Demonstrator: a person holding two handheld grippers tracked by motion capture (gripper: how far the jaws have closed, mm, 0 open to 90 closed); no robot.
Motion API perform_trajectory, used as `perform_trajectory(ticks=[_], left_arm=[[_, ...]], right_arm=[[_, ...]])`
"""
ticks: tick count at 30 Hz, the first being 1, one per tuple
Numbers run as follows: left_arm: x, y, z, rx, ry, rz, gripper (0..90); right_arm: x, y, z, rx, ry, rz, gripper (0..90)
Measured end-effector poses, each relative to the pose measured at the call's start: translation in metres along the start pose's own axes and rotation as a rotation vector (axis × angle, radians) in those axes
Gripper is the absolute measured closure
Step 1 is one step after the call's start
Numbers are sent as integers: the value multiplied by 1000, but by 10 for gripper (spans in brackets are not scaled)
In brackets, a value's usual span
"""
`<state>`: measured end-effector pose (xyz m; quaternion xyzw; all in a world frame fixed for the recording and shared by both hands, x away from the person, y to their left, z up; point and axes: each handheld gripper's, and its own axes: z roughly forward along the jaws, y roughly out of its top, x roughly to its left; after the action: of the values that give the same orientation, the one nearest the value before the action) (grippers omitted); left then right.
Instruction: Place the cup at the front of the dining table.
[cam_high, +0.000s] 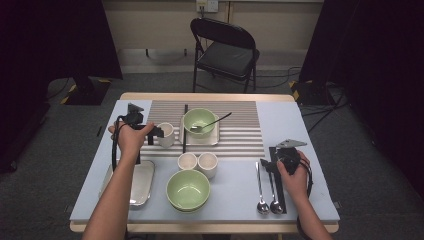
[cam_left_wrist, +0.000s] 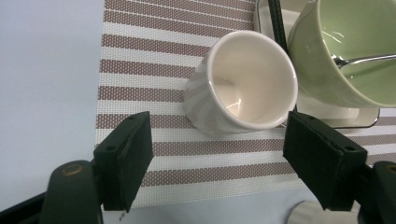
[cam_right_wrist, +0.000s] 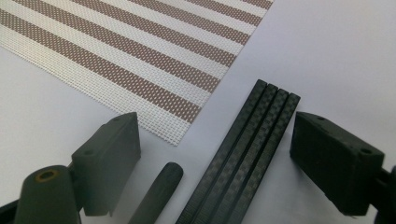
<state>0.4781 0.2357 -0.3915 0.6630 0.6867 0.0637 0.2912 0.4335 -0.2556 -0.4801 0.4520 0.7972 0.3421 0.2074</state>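
Your left gripper (cam_left_wrist: 217, 154) stands with its jaws spread wide, pressing on nothing. The white cup (cam_left_wrist: 243, 81) sits upright on the striped placemat (cam_left_wrist: 154, 51), just ahead of the pads and centred on the gap between them; neither pad touches it. In the high view this cup (cam_high: 165, 134) stands just beside the left gripper (cam_high: 158, 132), with a black chopstick (cam_high: 185, 127) on its far side and the steel tray (cam_high: 216, 136) beyond that.

Your left hand (cam_high: 129, 137) grips the tool from behind, forearm running up from the bottom edge and the jaws pointing across the mat toward the cup.

Your right gripper (cam_right_wrist: 215, 154) is also spread wide and holds nothing. The bundle of black chopsticks (cam_right_wrist: 247, 154) lies flat on the table (cam_right_wrist: 327, 51) between its jaws, closer to the right-hand pad, clear of both. A dark rounded handle (cam_right_wrist: 156, 193) lies nearer the left-hand pad. Your right hand (cam_high: 294, 176) holds the tool low over the table's right side.

Count:
- White cups: three, one on the mat and two (cam_high: 197, 162) below it.
- Green bowls: two, one (cam_high: 199, 121) on the tray carrying a spoon and one (cam_high: 188, 190) near you.
- Spoons on the table: two (cam_high: 267, 206), at the right.
- Steel trays: two, the second (cam_high: 142, 182) at lower left.
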Motion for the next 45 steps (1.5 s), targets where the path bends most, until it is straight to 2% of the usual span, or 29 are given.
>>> perform_trajectory(ticks=[8,10,16,21,31,42,45], left_arm=[[3,-8,-3,0,-3,1,252],[3,-9,-4,11,15,9,254],[3,-10,-7,1,-3,3,259],[3,-13,-10,0,6,9,255],[6,-18,-17,0,-3,9,259],[9,-24,-16,7,-12,13,260],[10,-25,-16,4,-2,12,262]], right_arm=[[0,0,0,0,1,-1,151],[0,0,0,1,1,-1,151],[0,0,0,1,1,-1,151],[0,0,0,1,1,0,151],[0,0,0,0,-1,0,151],[0,0,0,0,0,0,151],[0,0,0,0,0,0,151]])
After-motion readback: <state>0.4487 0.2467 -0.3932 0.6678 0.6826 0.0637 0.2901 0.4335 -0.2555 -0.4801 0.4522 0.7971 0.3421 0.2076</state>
